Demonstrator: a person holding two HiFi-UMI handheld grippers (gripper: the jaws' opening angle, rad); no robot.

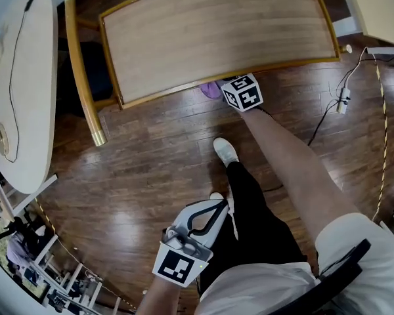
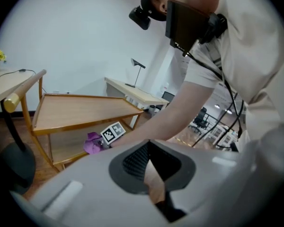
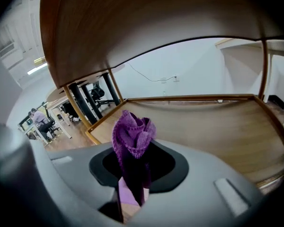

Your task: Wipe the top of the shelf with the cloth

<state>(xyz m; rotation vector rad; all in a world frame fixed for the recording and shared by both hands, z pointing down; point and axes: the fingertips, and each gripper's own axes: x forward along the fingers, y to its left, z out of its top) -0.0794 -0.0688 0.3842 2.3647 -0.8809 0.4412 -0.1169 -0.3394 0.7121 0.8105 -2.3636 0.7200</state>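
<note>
Far left: a pale rounded worktop [image 1: 33,97] stands well apart from the job and plays no part in it. Left claw [image 1: 217,209]: clenched on nothing, jaws together, hanging low beside my leg above the dark wooden floor [image 1: 138,163]. Centre: the light wooden two-tier shelf [image 1: 217,31], its top board bare inside a raised golden-brown rim [image 1: 109,58]. I judge that no wiping is under way on it. Right of centre: right claw [image 3: 132,183], grasping the crumpled purple terry cloth [image 3: 132,134], a bunched wad standing up out of the jaws. The cloth is not on the top. It sits at the near edge of the shelf, beneath the underside of the top board [image 3: 146,18] and over the lower shelf board [image 3: 213,122], which it does not appear to touch. Assessment: the step in hand is bringing the cloth up onto the top surface. Recommendations: draw the right claw clear of the near rim before lifting, so the black-and-white marker cube [image 1: 243,92] does not knock the edge. Come over the rim and lay the wad on the board, tilted so that cloth, not jaw tips, bears on the wood. Grip firmly, since only a narrow fold looks pinched. Sweep in long overlapping passes from end to end and into the rim corners. Far right: a white plug on a cable [image 1: 343,98] lies on the floor near my footing and should be avoided.
</note>
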